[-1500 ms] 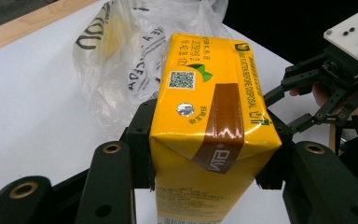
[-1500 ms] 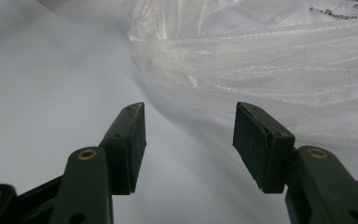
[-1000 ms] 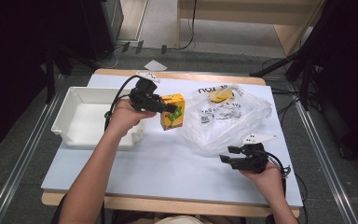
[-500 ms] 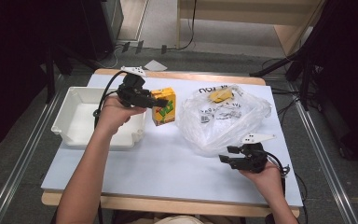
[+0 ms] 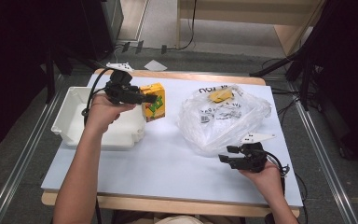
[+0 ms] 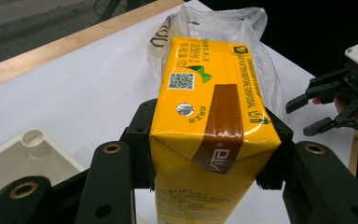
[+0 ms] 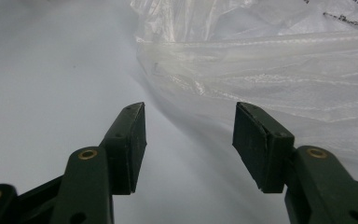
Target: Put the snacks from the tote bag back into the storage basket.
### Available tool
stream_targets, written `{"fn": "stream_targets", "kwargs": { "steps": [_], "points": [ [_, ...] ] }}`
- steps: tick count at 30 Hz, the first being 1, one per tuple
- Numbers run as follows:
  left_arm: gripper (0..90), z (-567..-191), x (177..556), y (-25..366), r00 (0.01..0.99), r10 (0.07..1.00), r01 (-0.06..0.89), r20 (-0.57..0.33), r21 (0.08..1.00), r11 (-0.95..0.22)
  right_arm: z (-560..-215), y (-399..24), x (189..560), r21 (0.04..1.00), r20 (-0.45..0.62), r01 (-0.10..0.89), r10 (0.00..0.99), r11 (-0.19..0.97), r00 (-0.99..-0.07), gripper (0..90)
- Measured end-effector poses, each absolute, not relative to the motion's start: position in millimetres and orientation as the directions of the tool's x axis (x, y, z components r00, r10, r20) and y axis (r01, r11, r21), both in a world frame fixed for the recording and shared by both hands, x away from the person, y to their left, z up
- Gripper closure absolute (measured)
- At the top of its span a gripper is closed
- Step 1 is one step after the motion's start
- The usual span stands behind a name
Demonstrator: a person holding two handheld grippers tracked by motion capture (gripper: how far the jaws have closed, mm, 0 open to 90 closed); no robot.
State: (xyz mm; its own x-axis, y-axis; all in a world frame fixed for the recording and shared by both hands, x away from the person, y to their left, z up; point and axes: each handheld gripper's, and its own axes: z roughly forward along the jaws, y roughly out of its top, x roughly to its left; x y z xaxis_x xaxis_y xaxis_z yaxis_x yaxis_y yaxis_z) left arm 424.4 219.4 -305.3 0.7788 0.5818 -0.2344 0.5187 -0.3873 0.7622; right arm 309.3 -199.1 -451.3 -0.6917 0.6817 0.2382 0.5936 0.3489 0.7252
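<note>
Between left gripper (image 6: 214, 158) fingers: carton's (image 6: 205, 126) foil seal.

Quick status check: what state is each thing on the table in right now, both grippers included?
Left gripper: shut on the carton, lifted.
Drink carton: sealed, held above the table.
Right gripper: open, beside the bag.
Plastic bag: crumpled, lying on the table, items inside.
White tray: upright.

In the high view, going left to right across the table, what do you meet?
White tray → left tongs → yellow carton held in them → clear plastic bag → right tongs at the bag's near edge.
</note>
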Motion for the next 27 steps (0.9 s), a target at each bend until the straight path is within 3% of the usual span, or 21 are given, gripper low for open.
{"fn": "stream_targets", "kwargs": {
  "steps": [27],
  "points": [
    [52.3, -306, 428, 254, 0.734, 0.632, 0.543, -0.249, 0.773, -0.327, -453, -199, 311, 0.722, 0.24, 0.596, 0.679, 0.353, -0.693, 45.7]
  ]
}}
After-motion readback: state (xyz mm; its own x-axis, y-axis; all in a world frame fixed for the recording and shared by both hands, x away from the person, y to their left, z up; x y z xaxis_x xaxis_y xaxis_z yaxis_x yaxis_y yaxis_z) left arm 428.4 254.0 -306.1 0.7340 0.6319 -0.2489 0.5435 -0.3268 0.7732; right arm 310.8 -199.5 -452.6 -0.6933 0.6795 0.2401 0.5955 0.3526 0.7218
